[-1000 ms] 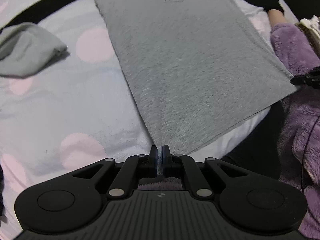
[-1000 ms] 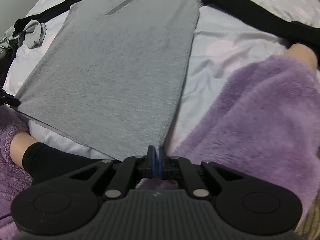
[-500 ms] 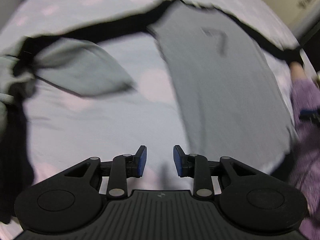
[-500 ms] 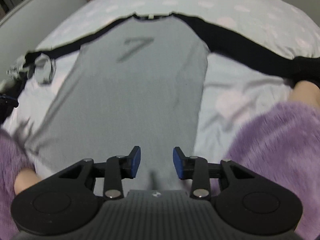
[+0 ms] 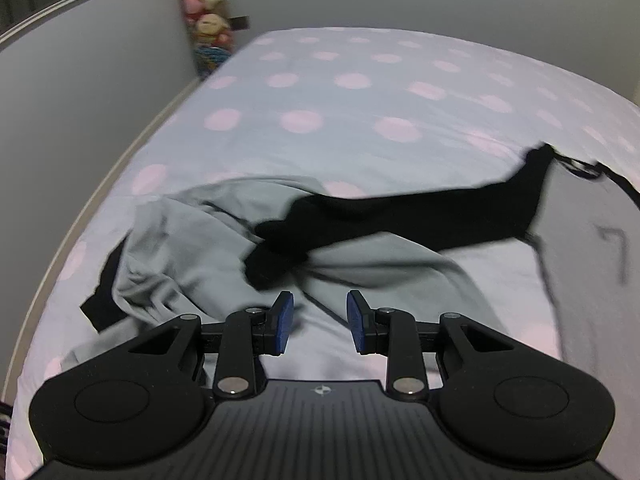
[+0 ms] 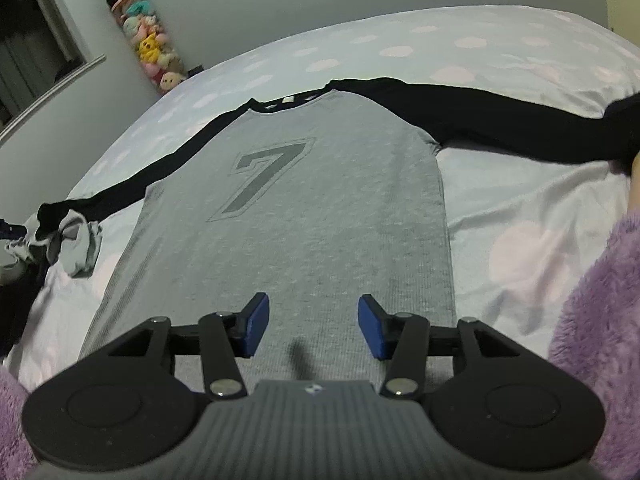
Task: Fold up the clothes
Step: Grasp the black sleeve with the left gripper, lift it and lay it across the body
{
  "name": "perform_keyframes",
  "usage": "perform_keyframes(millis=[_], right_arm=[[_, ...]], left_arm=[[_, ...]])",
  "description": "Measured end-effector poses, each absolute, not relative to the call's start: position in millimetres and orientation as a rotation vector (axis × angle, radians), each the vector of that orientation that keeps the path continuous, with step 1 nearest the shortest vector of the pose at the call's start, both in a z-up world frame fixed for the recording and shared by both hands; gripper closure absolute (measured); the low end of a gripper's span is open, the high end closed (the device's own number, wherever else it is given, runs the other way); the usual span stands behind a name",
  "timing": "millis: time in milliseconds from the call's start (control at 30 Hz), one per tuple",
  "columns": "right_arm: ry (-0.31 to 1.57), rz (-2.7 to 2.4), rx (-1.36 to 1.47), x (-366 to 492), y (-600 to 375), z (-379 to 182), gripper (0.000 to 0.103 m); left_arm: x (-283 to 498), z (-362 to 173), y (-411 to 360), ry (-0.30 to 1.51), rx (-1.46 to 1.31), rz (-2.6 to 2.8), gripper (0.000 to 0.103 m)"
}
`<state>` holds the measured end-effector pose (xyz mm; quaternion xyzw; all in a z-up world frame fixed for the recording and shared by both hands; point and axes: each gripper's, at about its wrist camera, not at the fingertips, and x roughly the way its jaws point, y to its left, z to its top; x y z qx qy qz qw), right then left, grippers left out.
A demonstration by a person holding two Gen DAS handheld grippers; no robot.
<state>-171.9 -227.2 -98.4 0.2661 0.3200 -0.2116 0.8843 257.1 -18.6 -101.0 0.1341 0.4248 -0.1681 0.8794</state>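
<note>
One shirt (image 6: 312, 216) flat (two garments (image 5: 192, 256) total)

- shirt (image 6: 304, 216) lies flat on bed (image 6: 500, 208), collar at far end, hem at near end
- right gripper (image 6: 313, 326) above shirt's near part, fingers spread, nothing between
- right sleeve (image 6: 500, 120) stretched out to the right across bed
- left sleeve (image 5: 380, 224) stretched out left, its cuff on a crumpled garment (image 5: 180, 264)
- left gripper (image 5: 319, 322) just before that cuff, fingers apart, over crumpled garment
- stack of plush toys (image 6: 148, 40) stands behind bed's far left corner, against wall
- fuzzy sleeve (image 6: 600, 320) at near right
</note>
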Motion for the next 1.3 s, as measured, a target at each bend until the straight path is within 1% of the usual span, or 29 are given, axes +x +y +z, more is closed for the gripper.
perform_keyframes(millis=[167, 333, 400, 467, 833, 1133, 1300], right_arm=[[0.645, -0.446, 0.569, -165, -229, -103, 0.05], [0.642, -0.435, 0.561, -156, -227, -107, 0.05], [0.645, -0.437, 0.562, -155, -227, -108, 0.05], [0.645, -0.439, 0.561, -155, -227, -109, 0.05], [0.615, -0.436, 0.544, -158, -227, -107, 0.05], [0.559, -0.441, 0.56, -169, -230, -100, 0.05], [0.58, -0.442, 0.489, -166, -232, -91, 0.05]], left_arm=[[288, -120, -17, 0.866, 0.295, -0.299, 0.076], [306, -149, -23, 0.906, 0.327, -0.264, 0.077], [305, -137, -21, 0.888, 0.313, -0.259, 0.089], [303, -123, -19, 0.867, 0.296, -0.255, 0.094], [295, -44, -6, 0.75, 0.202, -0.234, 0.096], [262, 21, -81, 0.578, 0.183, -0.389, 0.096], [244, 55, -125, 0.488, 0.167, -0.479, 0.096]])
